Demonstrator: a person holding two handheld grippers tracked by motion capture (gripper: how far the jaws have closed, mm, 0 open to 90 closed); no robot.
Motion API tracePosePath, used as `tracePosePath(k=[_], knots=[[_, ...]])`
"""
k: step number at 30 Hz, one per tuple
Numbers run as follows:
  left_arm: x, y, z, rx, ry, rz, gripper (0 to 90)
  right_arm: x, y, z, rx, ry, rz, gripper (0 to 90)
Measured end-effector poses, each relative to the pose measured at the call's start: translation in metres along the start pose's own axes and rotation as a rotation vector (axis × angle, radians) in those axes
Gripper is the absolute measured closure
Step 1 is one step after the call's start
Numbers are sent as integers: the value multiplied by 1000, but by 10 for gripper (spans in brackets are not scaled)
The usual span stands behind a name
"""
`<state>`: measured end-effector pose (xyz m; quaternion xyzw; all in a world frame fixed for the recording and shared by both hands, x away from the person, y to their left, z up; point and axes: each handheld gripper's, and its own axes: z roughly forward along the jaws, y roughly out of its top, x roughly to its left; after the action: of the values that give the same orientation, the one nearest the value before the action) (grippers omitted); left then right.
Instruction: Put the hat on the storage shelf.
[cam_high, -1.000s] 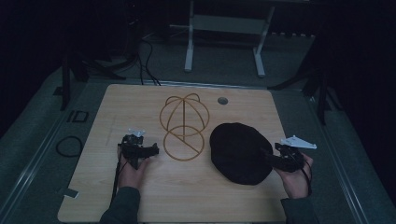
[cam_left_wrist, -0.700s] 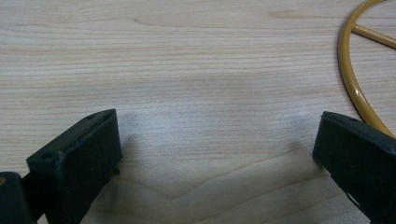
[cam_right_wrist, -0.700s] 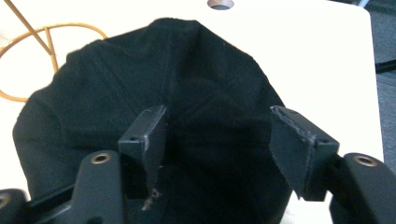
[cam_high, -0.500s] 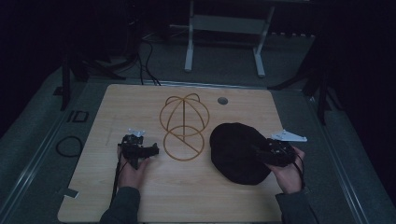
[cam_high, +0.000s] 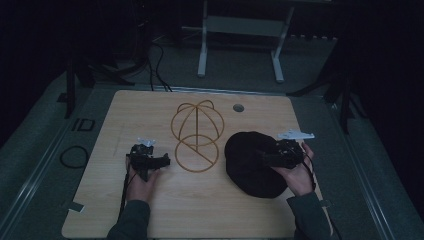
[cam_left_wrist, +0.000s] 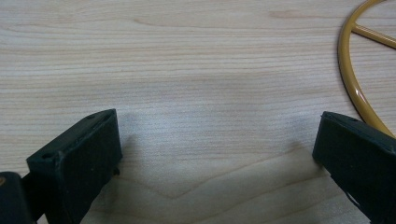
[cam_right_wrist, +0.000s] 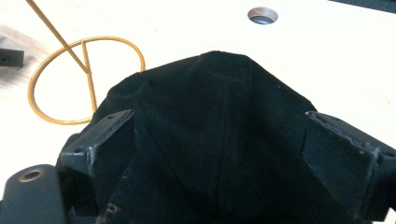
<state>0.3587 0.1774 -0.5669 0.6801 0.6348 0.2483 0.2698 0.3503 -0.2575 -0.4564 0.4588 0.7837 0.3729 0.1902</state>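
A black cap (cam_high: 247, 165) lies on the right half of the wooden table (cam_high: 125, 115). A gold wire hat stand (cam_high: 196, 135) stands at the table's centre. My right gripper (cam_high: 263, 158) reaches over the cap from the right. In the right gripper view it (cam_right_wrist: 219, 123) is open, its jaws wide apart on either side of the cap's raised crown (cam_right_wrist: 210, 93). My left gripper (cam_high: 164, 161) rests on the table just left of the stand's base ring. It (cam_left_wrist: 217, 126) is open over bare wood, with the gold ring (cam_left_wrist: 351, 79) beside its right jaw.
A round hole (cam_high: 238, 107) is set in the tabletop behind the cap. A white-legged frame (cam_high: 240, 45) stands on the dark floor beyond the table's far edge. A coiled cable (cam_high: 74, 156) lies off the left edge.
My right gripper has moved left from beside the cap's right edge to over the cap. The left gripper has stayed in place.
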Motion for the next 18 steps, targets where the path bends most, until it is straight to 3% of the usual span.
tracePosePath(k=[18], knots=[[0,0,0,-3,0,-3,7,17,32,40,87,46,-47,91]])
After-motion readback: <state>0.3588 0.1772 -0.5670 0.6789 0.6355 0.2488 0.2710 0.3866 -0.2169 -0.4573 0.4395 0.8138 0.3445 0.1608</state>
